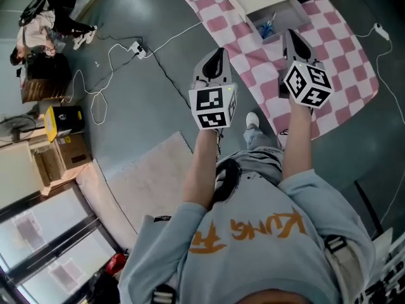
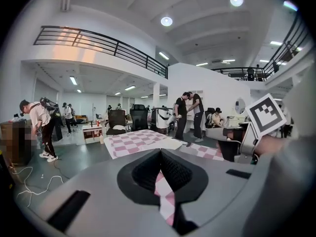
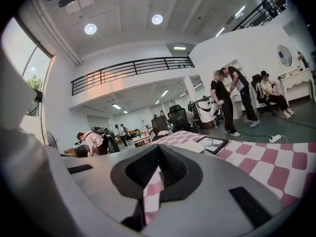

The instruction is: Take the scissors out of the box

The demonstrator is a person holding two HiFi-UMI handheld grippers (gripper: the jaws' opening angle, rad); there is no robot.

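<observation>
- Far to my left is bare grey floor (image 1: 133, 106) with a white cable (image 1: 114, 59) looping across it. None of that bears on the job.
- My left gripper (image 1: 218, 54) hangs over the floor, just off the edge of the pink-and-white checked cloth (image 1: 345, 49). In the left gripper view its jaws meet tip to tip with nothing between them. Only a sliver of the cloth shows through the slit below the pads.
- The box (image 1: 294, 11) sits open on the cloth ahead of me, between the lines of my two grippers. The scissors (image 1: 267, 27), blue-handled as far as I can make out, lie inside its grey compartment. They are small in the head view, so I cannot tell which way they point.
- My right gripper (image 1: 292, 38) is over the cloth, its tip near the box's nearer edge and just right of the scissors. Its jaws are pressed together too, and empty.
- As I judge it, nothing of the task is done yet: the scissors are still in the box and neither gripper touches them.
- Everything is left to do. I must part one pair of jaws, reach into the compartment, close on the scissors and lift them clear. The right gripper looks the better placed for that.
</observation>
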